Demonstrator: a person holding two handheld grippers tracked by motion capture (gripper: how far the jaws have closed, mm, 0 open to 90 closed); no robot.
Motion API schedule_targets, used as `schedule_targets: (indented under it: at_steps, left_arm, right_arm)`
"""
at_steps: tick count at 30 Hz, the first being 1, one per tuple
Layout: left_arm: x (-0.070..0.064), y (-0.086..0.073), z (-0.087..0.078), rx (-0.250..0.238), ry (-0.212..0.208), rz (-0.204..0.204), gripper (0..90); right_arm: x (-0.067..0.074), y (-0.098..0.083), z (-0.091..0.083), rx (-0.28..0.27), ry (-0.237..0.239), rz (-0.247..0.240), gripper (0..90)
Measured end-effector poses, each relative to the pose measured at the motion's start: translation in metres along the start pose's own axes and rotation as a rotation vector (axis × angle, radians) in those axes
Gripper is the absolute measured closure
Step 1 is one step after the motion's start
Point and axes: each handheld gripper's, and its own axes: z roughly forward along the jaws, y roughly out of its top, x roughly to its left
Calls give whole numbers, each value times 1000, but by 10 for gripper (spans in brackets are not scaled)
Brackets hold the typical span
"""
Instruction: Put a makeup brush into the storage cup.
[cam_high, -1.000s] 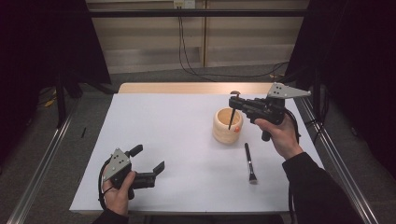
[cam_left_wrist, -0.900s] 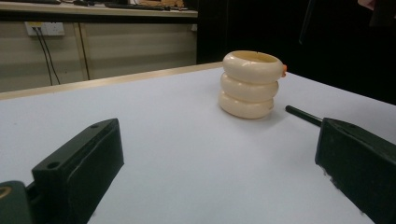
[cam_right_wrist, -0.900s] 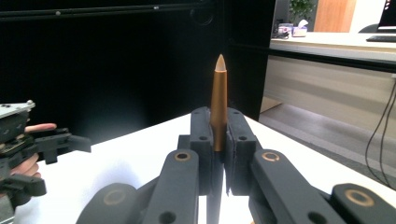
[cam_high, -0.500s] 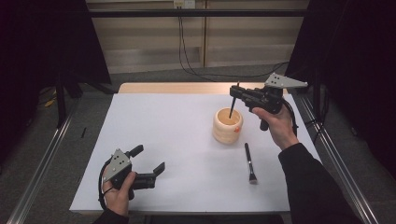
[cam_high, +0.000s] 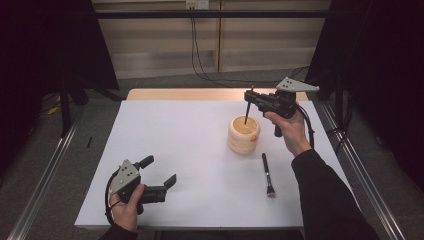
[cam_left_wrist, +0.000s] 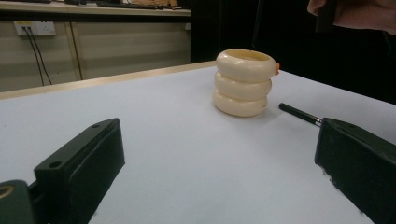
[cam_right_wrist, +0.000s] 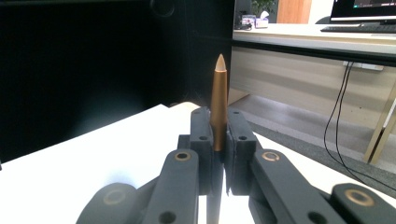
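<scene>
Clamping a slim copper-coloured stick (cam_right_wrist: 218, 105) between its two black jaws, the right hand-held gripper (cam_high: 251, 101) hangs above the cream ribbed holder (cam_high: 243, 135) near the far right part of the desk (cam_high: 180, 145). In the high view the stick points straight down, and its dark lower end sits over the mouth of the holder; whether it touches the inside cannot be told. In the right gripper view the stick stands upright between the closed jaws, with its pointed tip rising well above them.

That holder is built like three stacked rings and carries a small orange spot (cam_high: 254, 139) on its side. Just beside it, toward the person, a black brush (cam_high: 267, 174) lies flat on the white surface, with its bristle end nearest the person.

At the near left corner of the desk, the left hand-held gripper (cam_high: 161, 175) rests low in the person's hand, well apart from the holder. Its jaws stand wide apart with nothing between them; in the left gripper view they frame the bare desk, with the holder and the brush handle farther off.
</scene>
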Motion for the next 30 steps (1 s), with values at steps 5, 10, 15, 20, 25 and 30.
schedule_targets:
  at_steps: [5,10,15,20,25,30]
  left_arm:
    - [0,0,-1,1,-2,3,14]
    - [1,0,0,-1,-9,-4,15]
    - [1,0,1,-1,-14,-1,18]
    - [1,0,1,-1,-17,4,18]
    - [1,0,0,2,-15,-3,18]
    - [1,0,-1,2,-12,-10,18]
  right_arm:
    - [-3,-9,1,24,-11,7,842]
    - [-7,-21,0,39,-18,20,842]
    - [-9,-35,1,54,-28,32,841]
    - [-8,-41,2,58,-22,38,842]
    - [-5,-40,3,51,-15,35,842]
    - [-7,-46,3,57,-21,43,841]
